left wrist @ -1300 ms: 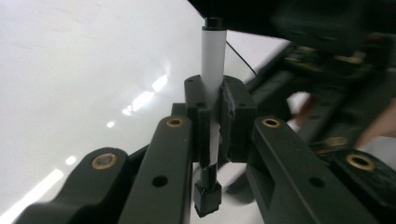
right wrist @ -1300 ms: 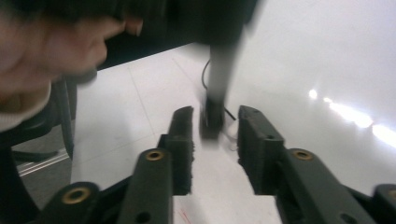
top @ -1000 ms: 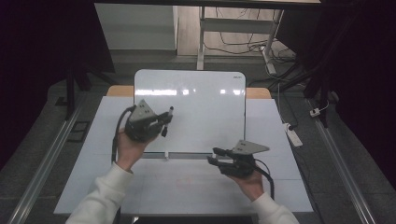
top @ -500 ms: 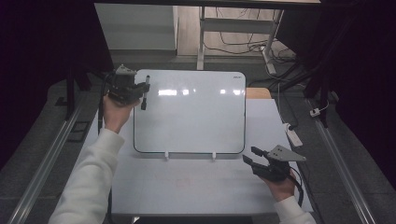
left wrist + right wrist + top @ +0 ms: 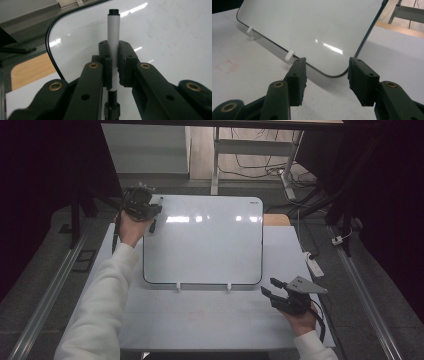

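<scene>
A white-barrelled marker (image 5: pixel 113 30) with black ends stands clamped between the pads of my left gripper (image 5: pixel 113 48), which is shut on it. In the high view that left gripper (image 5: pixel 146 209) hovers at the far left corner of the whiteboard (image 5: pixel 205 245), the marker (image 5: pixel 154 222) slanting down over the board's edge. My right gripper (image 5: pixel 268 285) sits near the board's near right corner, pointing left. Its jaws have just been opening and nothing is between them. In the right gripper view, the right gripper (image 5: pixel 327 72) frames the rounded corner of the whiteboard (image 5: pixel 312 25).
The board leans on two white pegs (image 5: pixel 178 286) on a white table sheet (image 5: pixel 200 320). A faint red square mark (image 5: pixel 227 66) is on the sheet. A white power strip (image 5: pixel 313 265) lies at the right edge. A bare wooden tabletop (image 5: pixel 276 219) shows behind the board.
The left hand carried the marker from the board's lower left up to its far left corner. The right hand slid right from the board's bottom edge to its corner, jaws wider.
</scene>
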